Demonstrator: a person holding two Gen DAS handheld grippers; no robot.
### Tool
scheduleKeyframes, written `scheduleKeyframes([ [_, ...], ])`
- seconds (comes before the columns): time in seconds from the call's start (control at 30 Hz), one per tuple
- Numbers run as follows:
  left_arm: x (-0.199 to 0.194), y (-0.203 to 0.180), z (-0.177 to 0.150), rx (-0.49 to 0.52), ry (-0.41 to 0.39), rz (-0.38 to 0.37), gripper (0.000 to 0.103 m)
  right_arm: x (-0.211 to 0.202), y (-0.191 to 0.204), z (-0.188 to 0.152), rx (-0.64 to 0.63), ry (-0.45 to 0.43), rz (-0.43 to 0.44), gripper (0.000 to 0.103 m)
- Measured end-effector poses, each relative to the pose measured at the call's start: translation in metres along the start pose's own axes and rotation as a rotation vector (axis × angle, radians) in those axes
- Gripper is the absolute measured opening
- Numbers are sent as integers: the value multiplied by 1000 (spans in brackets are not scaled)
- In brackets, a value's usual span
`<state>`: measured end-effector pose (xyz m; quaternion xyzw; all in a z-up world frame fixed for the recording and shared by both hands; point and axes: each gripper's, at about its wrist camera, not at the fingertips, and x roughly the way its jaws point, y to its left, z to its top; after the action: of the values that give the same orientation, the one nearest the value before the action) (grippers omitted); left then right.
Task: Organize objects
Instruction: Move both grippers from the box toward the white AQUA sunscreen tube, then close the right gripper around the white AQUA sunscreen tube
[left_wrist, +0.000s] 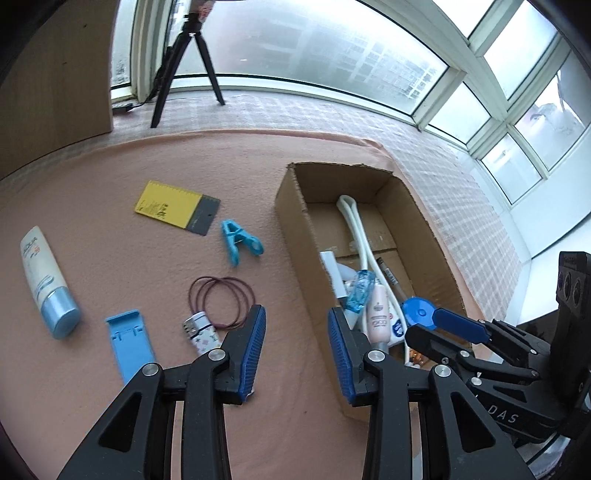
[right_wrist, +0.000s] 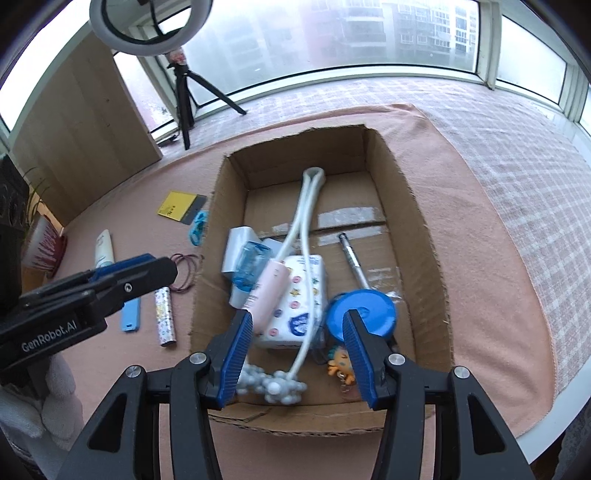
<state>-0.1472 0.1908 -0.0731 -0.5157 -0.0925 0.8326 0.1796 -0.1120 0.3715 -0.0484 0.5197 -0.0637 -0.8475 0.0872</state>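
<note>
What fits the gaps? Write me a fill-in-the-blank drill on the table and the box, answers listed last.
1. The yellow card lies on the ____ cloth, outside the cardboard box.
2. The clothes peg beside it is coloured ____.
3. The white massage tool lies ____ the box.
4. Between the pads of the left gripper there is ____.

Answers: pink; blue; inside; nothing

A pink cloth (left_wrist: 110, 177) is covering the bench. A cardboard box (left_wrist: 295, 236), cream tube (left_wrist: 46, 280), yellow card (left_wrist: 170, 206), blue clip (left_wrist: 238, 242), and hair ties (left_wrist: 221, 299) are lying on it.
</note>
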Motion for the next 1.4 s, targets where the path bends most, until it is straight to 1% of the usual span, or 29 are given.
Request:
scheduleKeyframes([
  [0.33, -45, 89, -15, -153, -44, 67, 38, 8, 58, 16, -69, 7, 97, 47],
  [0.4, -52, 107, -18, -185, -50, 78, 42, 10, 72, 21, -90, 9, 128, 47],
  [0.47, -59, 127, -21, -226, -64, 96, 52, 12, 87, 26, -110, 12, 161, 47],
  [0.5, -63, 135, -23, -241, -72, 105, 55, 14, 95, 29, -118, 15, 179, 47],
  [0.6, -71, 161, -26, -265, -86, 138, 60, 24, 118, 40, -141, 41, 229, 47],
  [0.67, -73, 176, -26, -276, -83, 155, 70, 32, 134, 47, -152, 56, 253, 47],
  [0.77, -74, 197, -28, -302, -79, 162, 79, 49, 155, 58, -157, 83, 300, 48],
  [0.83, -72, 210, -28, -326, -81, 158, 82, 62, 169, 66, -152, 102, 317, 50],
  [1.0, -60, 235, -26, -364, -59, 137, 85, 98, 206, 79, -170, 173, 369, 53],
  [1.13, -48, 246, -19, -364, -52, 144, 85, 126, 231, 86, -202, 219, 357, 58],
  [1.4, -33, 258, -3, -364, -50, 140, 85, 171, 261, 93, -257, 290, 324, 59],
])
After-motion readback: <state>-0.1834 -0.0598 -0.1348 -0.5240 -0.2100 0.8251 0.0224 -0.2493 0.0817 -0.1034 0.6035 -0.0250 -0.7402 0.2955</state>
